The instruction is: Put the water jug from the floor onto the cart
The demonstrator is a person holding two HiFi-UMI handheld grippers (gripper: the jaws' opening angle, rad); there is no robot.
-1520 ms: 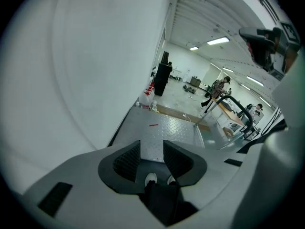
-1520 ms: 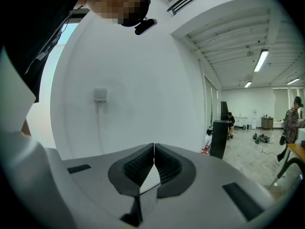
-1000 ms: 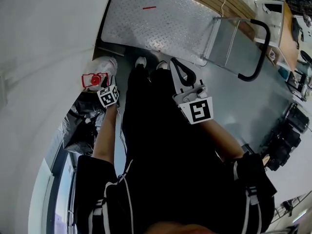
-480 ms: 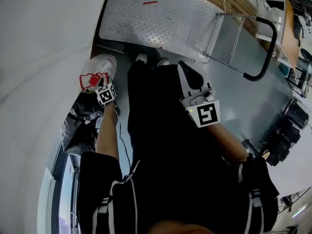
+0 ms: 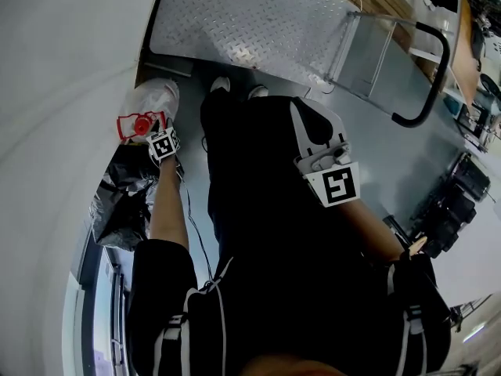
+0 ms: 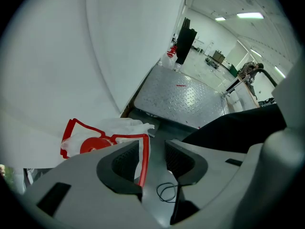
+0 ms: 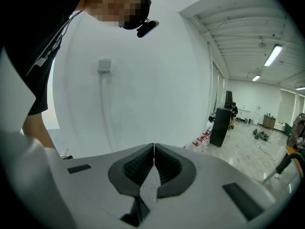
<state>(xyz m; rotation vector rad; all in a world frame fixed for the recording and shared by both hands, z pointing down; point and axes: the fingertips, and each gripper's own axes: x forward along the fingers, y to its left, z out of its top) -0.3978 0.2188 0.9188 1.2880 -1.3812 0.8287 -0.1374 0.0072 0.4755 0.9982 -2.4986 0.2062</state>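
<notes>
**Jug on floor, left claw at its handle**

Right gripper (image 7: 154, 149): jaws pressed together with nothing between them, held up at the person's front on the near side of the cart (image 5: 250, 22) and aimed at the white wall (image 7: 143, 80).

Left gripper (image 6: 152, 149): lowered short of the cart's near left corner. Its jaws are apart. The red handle (image 6: 142, 159) of the water jug (image 5: 145, 110) runs into the gap, close along one jaw's pad, and is not pinched.

The jug stands on the floor (image 5: 407, 155) just off that same cart corner, beside the wall. It has a red cap (image 6: 93, 146) and a white plastic wrap.

The cart's plate deck is bare. Its push handle (image 5: 429, 77) is at the end opposite the jug.
</notes>
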